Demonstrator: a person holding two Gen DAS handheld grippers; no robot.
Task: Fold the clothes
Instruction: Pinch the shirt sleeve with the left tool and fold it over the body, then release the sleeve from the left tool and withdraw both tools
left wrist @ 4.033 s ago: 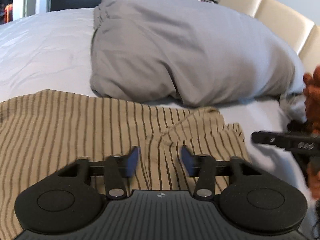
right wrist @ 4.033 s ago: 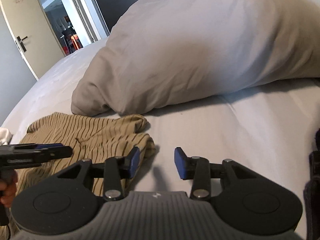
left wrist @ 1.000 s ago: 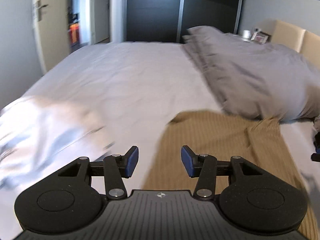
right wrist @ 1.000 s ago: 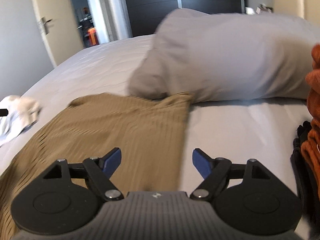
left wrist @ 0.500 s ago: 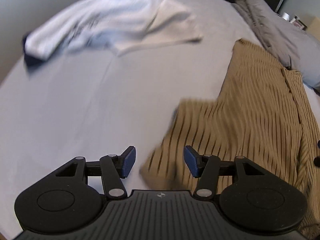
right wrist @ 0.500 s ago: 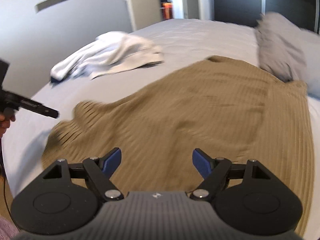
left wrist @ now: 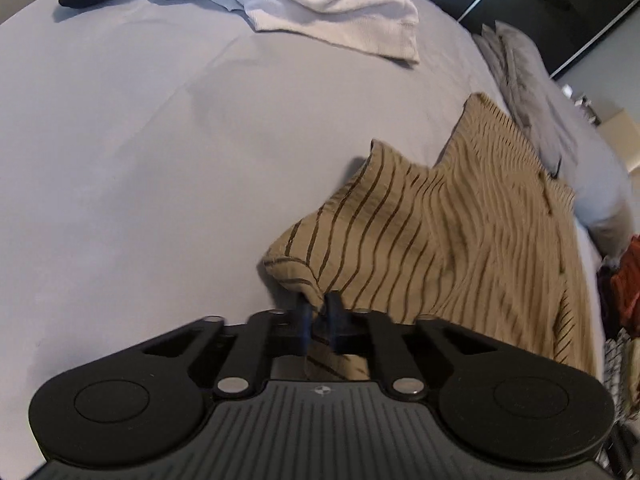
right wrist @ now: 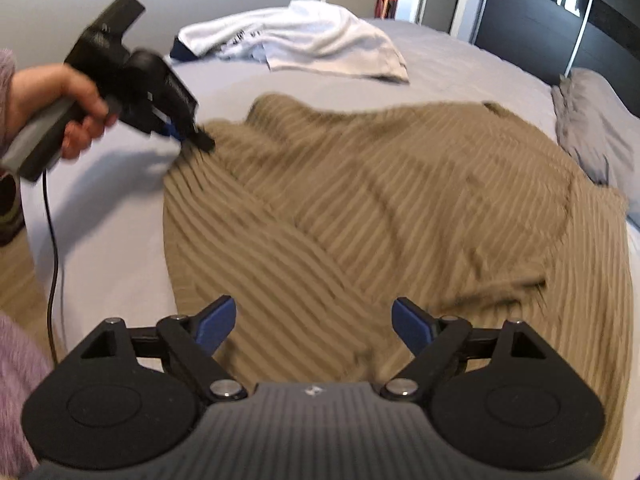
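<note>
A person's hand [right wrist: 70,108] holds the left gripper [left wrist: 319,307] at the left side of the tan striped shirt [right wrist: 400,216], its jaws clamped together on a lifted corner of the cloth. The shirt lies spread across the grey bed sheet [left wrist: 140,152], which shows bare to its left. Beyond the shirt, toward the far edge of the bed, a crumpled white garment [right wrist: 304,40] rests well apart from it. The right gripper [right wrist: 312,322] hangs over the shirt's near edge, jaws spread wide with nothing pressed between them. A grey pillow [right wrist: 596,128] touches the shirt's far right corner.
</note>
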